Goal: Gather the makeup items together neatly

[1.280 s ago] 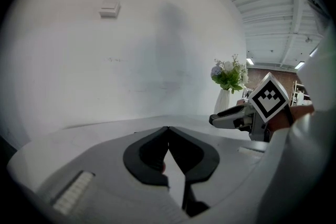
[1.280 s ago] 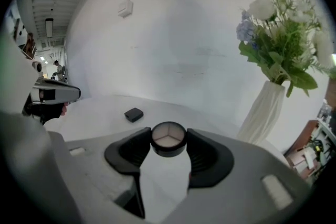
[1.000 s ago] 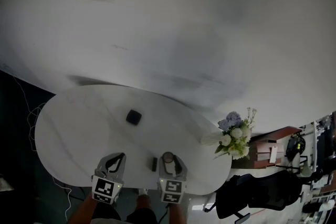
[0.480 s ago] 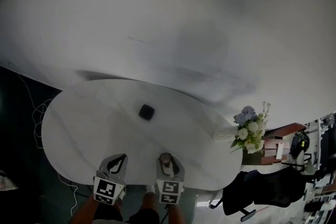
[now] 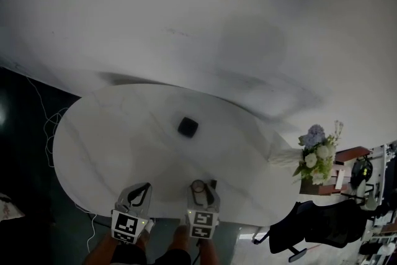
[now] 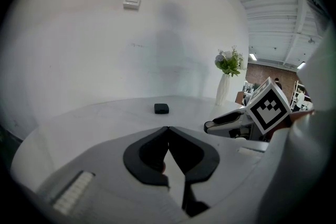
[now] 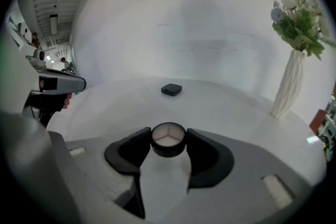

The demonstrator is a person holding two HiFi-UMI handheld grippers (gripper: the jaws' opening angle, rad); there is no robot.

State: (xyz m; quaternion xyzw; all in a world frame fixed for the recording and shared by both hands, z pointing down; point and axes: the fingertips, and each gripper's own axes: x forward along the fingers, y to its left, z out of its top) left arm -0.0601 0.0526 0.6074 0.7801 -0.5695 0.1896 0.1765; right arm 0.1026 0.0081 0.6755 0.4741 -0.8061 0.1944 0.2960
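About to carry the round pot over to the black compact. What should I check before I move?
1. Right claw clamped on the round pot: ok.
2. Left claw shut, nothing in it: ok.
3. Black compact in plain sight, lying flat in the middle of the table: ok.
4. Vase of flowers at the table's right side, away from the compact: ok.
5. Pot's top closed by a lid: cannot tell.
6. Items gathered: not ok, the compact lies apart from the pot.
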